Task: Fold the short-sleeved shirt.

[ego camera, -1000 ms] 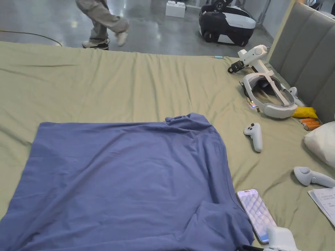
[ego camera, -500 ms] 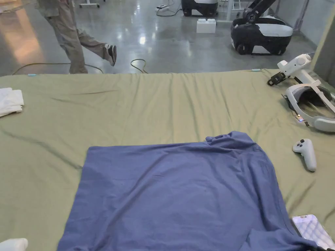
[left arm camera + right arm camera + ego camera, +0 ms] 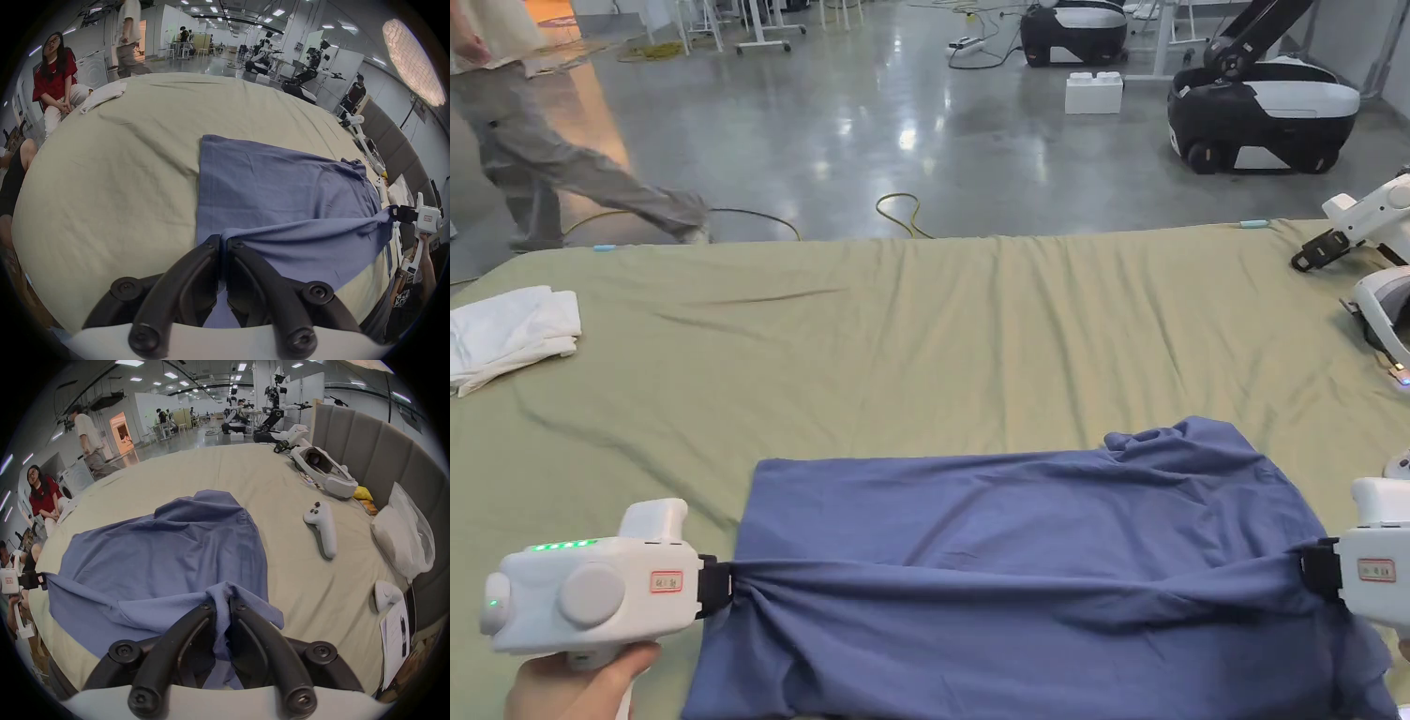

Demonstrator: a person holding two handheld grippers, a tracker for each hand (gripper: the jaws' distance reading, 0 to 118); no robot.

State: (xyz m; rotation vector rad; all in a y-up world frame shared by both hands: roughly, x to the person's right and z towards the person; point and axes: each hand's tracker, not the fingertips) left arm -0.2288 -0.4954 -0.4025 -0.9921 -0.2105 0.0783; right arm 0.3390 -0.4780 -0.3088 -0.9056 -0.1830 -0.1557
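Head view: the left gripper [image 3: 717,589] and right gripper [image 3: 1311,569] each pinch the blue shirt [image 3: 1031,525] tight, lifting its near edge off the bed [image 3: 975,319].

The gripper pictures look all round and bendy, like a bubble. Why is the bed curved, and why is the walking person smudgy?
In both gripper views a fisheye lens bulges the green bed sheet into a dome, with black corners around the round picture. In the head view the sheet's far edge runs straight, the walking person is motion-blurred, and ceiling lights glare off the shiny floor.
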